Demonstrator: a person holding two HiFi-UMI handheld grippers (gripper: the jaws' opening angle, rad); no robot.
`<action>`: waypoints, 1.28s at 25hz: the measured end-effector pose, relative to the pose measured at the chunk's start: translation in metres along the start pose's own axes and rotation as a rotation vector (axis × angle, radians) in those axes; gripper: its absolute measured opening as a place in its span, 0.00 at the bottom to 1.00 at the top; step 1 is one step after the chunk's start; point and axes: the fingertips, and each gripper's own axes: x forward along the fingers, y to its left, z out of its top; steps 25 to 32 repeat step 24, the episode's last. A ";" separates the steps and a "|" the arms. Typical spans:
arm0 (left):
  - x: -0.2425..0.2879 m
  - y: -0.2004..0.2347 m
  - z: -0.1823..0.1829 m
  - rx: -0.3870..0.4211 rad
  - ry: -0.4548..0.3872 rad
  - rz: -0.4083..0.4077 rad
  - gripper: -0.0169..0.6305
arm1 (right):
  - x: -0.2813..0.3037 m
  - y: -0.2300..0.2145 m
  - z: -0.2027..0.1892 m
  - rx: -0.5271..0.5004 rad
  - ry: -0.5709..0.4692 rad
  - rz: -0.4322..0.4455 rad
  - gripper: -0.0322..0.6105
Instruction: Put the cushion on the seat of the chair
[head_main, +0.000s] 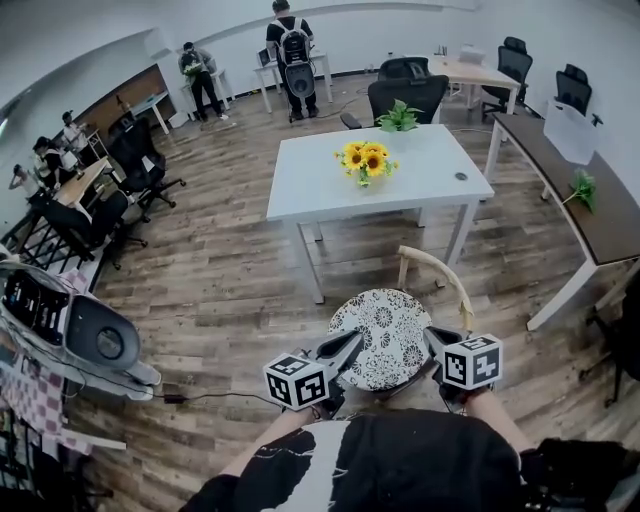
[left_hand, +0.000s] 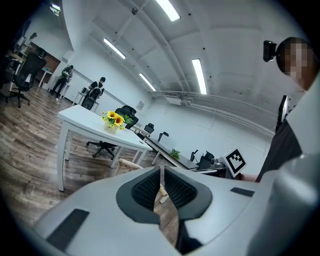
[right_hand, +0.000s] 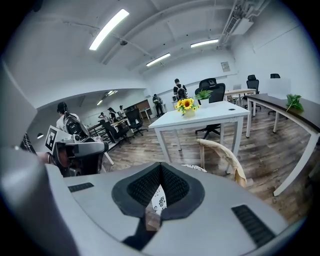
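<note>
Each gripper carries a cube with black-and-white square markers: the left cube (head_main: 297, 380) and the right cube (head_main: 472, 362) sit near the bottom of the head view.

On the white bench (head_main: 310, 180) beyond the chair, a small vase (right_hand: 189, 113) holds sunflowers (head_main: 365, 160). A leafy potted plant (head_main: 398, 117) stands at the bench's far edge.

The round cushion (head_main: 385, 335), white with a black floral print, lies on the seat of the wooden chair (head_main: 440, 270), in front of its curved backrest. The left gripper (head_main: 345, 350) is at the cushion's left edge and the right gripper (head_main: 432, 340) at its right edge.

The left gripper view shows its fingers (left_hand: 147, 187) closed together with nothing gripped; only chair wood and floor show through the slit. The right gripper view shows its fingers (right_hand: 175, 185) meeting at the tips, with the printed cushion visible through the gap behind them. That view alone also shows the backrest from the side.
</note>
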 end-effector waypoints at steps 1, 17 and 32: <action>-0.003 0.000 0.000 0.002 0.000 0.001 0.09 | 0.000 0.003 -0.002 -0.006 0.006 0.003 0.07; -0.013 0.001 -0.017 -0.007 -0.012 0.033 0.09 | -0.002 0.009 -0.024 -0.042 0.039 0.012 0.07; -0.014 0.003 -0.017 -0.013 -0.028 0.052 0.09 | 0.000 0.004 -0.026 -0.045 0.051 0.016 0.07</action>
